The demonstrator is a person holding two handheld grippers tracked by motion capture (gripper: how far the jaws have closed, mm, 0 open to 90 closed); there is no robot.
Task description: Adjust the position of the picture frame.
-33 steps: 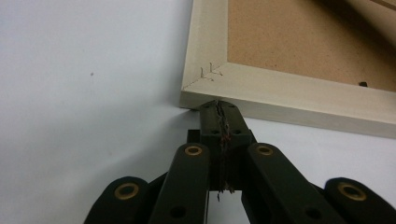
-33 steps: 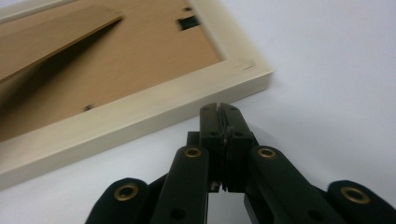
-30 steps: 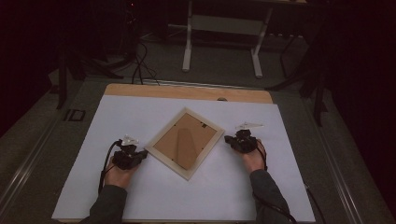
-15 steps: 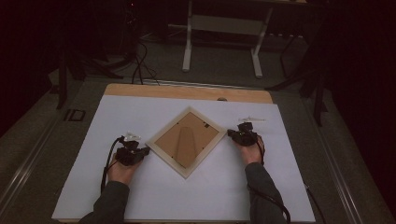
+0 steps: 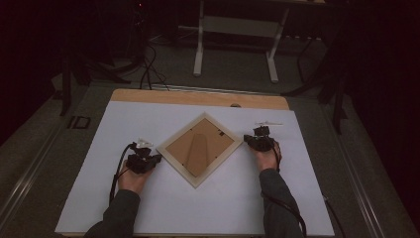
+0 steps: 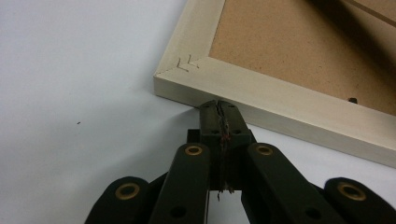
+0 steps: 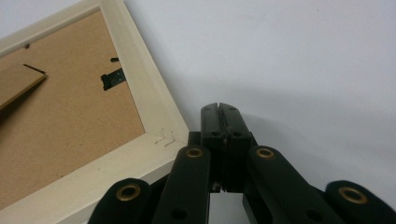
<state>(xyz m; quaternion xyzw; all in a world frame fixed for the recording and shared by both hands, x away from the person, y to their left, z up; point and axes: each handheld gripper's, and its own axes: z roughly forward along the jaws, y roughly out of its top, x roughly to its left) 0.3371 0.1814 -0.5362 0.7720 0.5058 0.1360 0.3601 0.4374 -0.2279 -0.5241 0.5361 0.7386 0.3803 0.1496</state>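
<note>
Flanking picture frame [image 5: 199, 148]: left gripper [image 5: 154, 159] jaws closed against its edge; right gripper [image 5: 248, 141] jaws closed beside corner.

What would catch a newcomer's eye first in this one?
A pale wooden picture frame lies face down, turned like a diamond, in the middle of the white table top, its brown backing board up. A shut gripper sits at each side corner: the left gripper with its tips against the frame's edge, the right gripper beside the opposite corner. Beyond the table the room is dark.
</note>
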